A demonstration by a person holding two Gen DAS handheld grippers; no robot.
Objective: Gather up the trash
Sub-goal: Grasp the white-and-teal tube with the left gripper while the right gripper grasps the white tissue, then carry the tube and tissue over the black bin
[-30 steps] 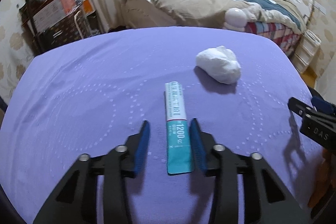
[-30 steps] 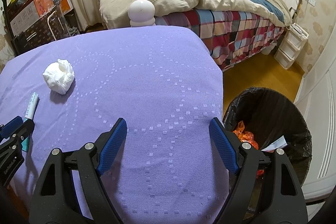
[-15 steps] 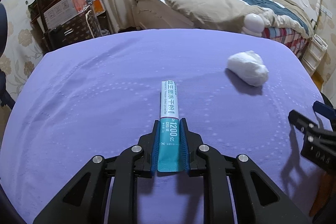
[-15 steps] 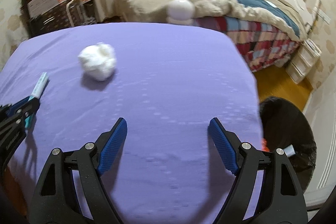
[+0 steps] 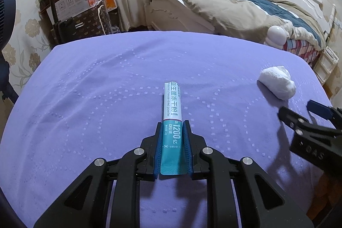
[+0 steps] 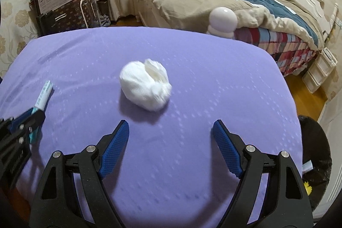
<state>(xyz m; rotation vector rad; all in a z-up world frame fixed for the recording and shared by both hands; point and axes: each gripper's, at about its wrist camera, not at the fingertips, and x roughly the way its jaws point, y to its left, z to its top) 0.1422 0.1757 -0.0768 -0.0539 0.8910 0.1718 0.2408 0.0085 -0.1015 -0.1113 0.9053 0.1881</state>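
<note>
Now the left gripper [image 5: 172,147] has shut tight on the blue-and-white packet [image 5: 172,121] it only had between its open jaws a second ago.

Both blue pads squeeze the packet's blue end, and its white end sticks out over the purple tabletop [image 5: 96,99], near the middle. So one piece of trash is caught and ready to lift. The right gripper [image 6: 171,149] has slid over from the tabletop's right edge toward the white paper ball [image 6: 146,84], which sits near the middle, a bit ahead of its wide-open, empty jaws. That ball looks like the next thing to grab. The black trash bin [image 6: 316,155] waits on the floor past the right edge.
</note>
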